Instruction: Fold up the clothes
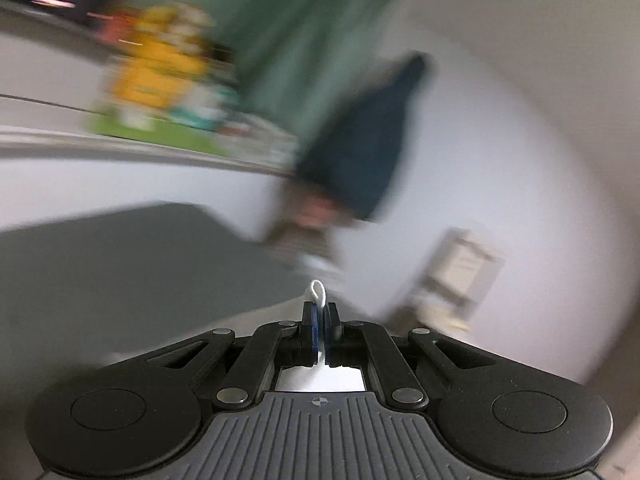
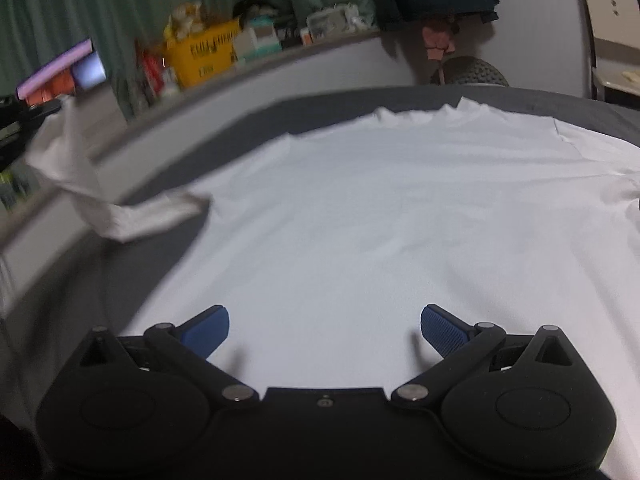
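A white long-sleeved shirt point(image 2: 360, 216) lies flat on a dark grey surface point(image 2: 320, 108), its collar at the far side. My right gripper point(image 2: 324, 320) hovers open just above the shirt's near part, and nothing is between its blue pads point(image 2: 208, 328). The shirt's left sleeve point(image 2: 80, 184) is lifted off the surface and stretched out to the left. In the blurred left wrist view, my left gripper point(image 1: 320, 316) is shut on a fold of white sleeve fabric point(image 1: 316, 292), which pokes out past the pads.
A low grey ledge point(image 2: 248, 76) borders the surface at the left and back and carries a yellow basket point(image 2: 204, 56) and clutter before green curtains point(image 2: 120, 0). A dark blue garment point(image 1: 368, 140) hangs on the wall. A pale chair point(image 2: 612, 28) stands at the right.
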A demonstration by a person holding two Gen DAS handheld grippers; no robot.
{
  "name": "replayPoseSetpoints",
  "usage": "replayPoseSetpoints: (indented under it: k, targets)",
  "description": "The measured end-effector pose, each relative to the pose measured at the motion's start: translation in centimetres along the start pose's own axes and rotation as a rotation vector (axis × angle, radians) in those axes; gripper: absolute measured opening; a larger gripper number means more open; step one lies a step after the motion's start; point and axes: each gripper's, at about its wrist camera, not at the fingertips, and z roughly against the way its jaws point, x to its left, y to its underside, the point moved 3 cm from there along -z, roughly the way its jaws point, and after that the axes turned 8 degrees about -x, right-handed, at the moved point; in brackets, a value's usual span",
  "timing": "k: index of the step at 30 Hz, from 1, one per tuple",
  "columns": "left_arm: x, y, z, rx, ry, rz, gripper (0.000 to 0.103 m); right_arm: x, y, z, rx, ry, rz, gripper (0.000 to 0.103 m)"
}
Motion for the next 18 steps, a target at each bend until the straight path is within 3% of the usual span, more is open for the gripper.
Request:
replayPoseSetpoints:
  k: [3,5,9,12,15,18]
  targets:
    - [-6.9,4.5,-3.2,0.076,0.193,-0.005,0.002,-1.0,-2.0,1.9,-0.068,-0.054,-0.089,0.103]
    - [-10.1,9.0,-4.5,0.137,0.257,0.008,0.002,-2.6,-3.4,3.6,-0.121,-0.102,-0.174,0.103]
    - [-10.8,18.1,-5.6,0.260,0.193,0.089,0.002,-8.0,-4.8,6.2,-0.138,-0.167,-0.403,0.103]
    - [-11.0,22.5,-5.3,0.321,0.131,0.046,0.002,-11.2,-4.1,5.1,-0.010,-0.162,-0.556,0.103]
    - [-11.6,24.5,-4.3,0.349,0.117,0.004,0.002,-12.5,-2.7,3.2,0.119,-0.145,-0.676,0.098]
    - [-12.6,24.5,-3.6,0.344,0.107,-0.040,0.002,-12.6,-2.0,2.0,0.191,-0.122,-0.690,0.089]
